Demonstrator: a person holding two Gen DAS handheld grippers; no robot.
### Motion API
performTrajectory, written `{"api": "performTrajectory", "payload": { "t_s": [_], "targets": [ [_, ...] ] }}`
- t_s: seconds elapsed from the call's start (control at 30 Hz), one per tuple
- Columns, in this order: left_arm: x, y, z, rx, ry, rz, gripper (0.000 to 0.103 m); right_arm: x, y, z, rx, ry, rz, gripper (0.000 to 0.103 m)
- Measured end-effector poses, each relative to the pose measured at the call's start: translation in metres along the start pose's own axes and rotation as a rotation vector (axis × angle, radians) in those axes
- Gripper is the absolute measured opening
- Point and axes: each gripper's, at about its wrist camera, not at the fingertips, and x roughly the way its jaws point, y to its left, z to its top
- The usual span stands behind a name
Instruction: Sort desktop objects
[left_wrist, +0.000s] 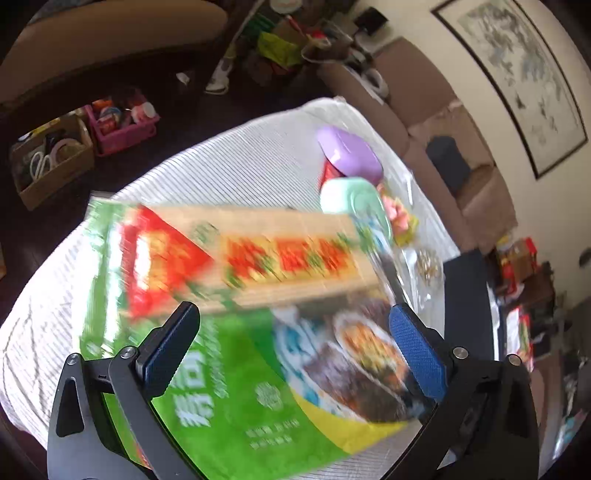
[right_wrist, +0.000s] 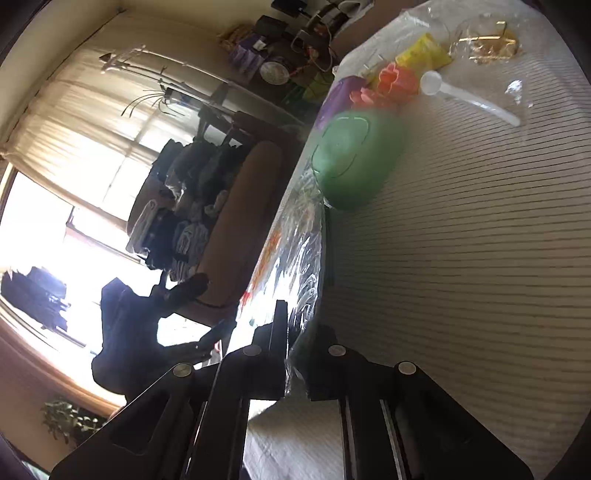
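A flat green food package (left_wrist: 236, 387) in clear wrap, with a red and tan carton (left_wrist: 280, 258) inside it, is tilted over the striped tablecloth (left_wrist: 229, 162). My left gripper (left_wrist: 295, 347) stands open, its blue pads (left_wrist: 417, 350) wide apart on either side of the package's lower part. In the right wrist view the package (right_wrist: 295, 258) shows edge-on, and my right gripper (right_wrist: 301, 343) is shut on its crinkled wrap. Beyond it stand a mint-green lidded box (right_wrist: 354, 158) and a purple one (right_wrist: 338, 99).
Pink and orange flower-shaped pieces (right_wrist: 395, 83), a yellow piece (right_wrist: 424, 51), a white plastic scoop (right_wrist: 469, 98) and a clear bag of gold bits (right_wrist: 487, 44) lie further along the cloth. On the floor sit a cardboard box (left_wrist: 51, 162) and a pink basket (left_wrist: 122, 125). A brown sofa (left_wrist: 424, 122) borders the table.
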Motion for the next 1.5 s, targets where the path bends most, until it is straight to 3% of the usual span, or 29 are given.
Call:
{"api": "performTrajectory", "payload": {
  "t_s": [0.1, 0.2, 0.33, 0.43, 0.57, 0.7, 0.87, 0.97, 1.03, 1.1, 1.23, 1.43, 1.5],
  "targets": [
    [-0.002, 0.013, 0.003, -0.038, -0.006, 0.01, 0.103, -0.049, -0.008, -0.019, -0.026, -0.008, -0.059, 0.007],
    [0.008, 0.016, 0.0, -0.033, 0.038, 0.047, 0.103, -0.083, -0.026, -0.036, -0.026, 0.015, -0.123, 0.007],
    [0.015, 0.006, -0.008, 0.026, 0.06, 0.119, 0.103, -0.116, -0.045, -0.051, -0.009, 0.009, -0.215, 0.007],
    [0.02, -0.002, -0.018, 0.098, 0.087, 0.18, 0.103, -0.125, -0.054, -0.054, 0.017, -0.007, -0.231, 0.008],
    [0.033, -0.006, -0.032, 0.15, 0.151, 0.216, 0.103, -0.108, -0.054, -0.027, -0.007, -0.007, -0.28, 0.008],
    [0.028, -0.016, -0.031, 0.188, 0.114, 0.227, 0.103, -0.068, -0.052, 0.022, -0.089, 0.031, -0.366, 0.008],
    [0.04, -0.034, -0.03, 0.26, 0.124, 0.243, 0.103, -0.023, -0.042, 0.079, -0.239, 0.079, -0.567, 0.009],
    [0.053, -0.051, -0.027, 0.35, 0.124, 0.275, 0.103, -0.023, -0.033, 0.087, -0.298, 0.063, -0.668, 0.035],
    [0.067, -0.062, -0.022, 0.408, 0.115, 0.296, 0.103, -0.035, -0.023, 0.081, -0.348, 0.007, -0.713, 0.087],
    [0.088, -0.077, -0.015, 0.469, 0.117, 0.316, 0.103, -0.054, -0.009, 0.069, -0.417, -0.079, -0.765, 0.092],
    [0.119, -0.093, -0.01, 0.528, 0.125, 0.358, 0.103, -0.085, 0.007, 0.052, -0.42, -0.139, -0.698, 0.092],
    [0.147, -0.102, -0.008, 0.544, 0.135, 0.424, 0.103, -0.106, 0.013, 0.025, -0.382, -0.099, -0.596, 0.093],
    [0.148, -0.099, -0.003, 0.52, 0.133, 0.411, 0.102, -0.105, 0.011, 0.019, -0.379, -0.074, -0.583, 0.093]
  ]
}}
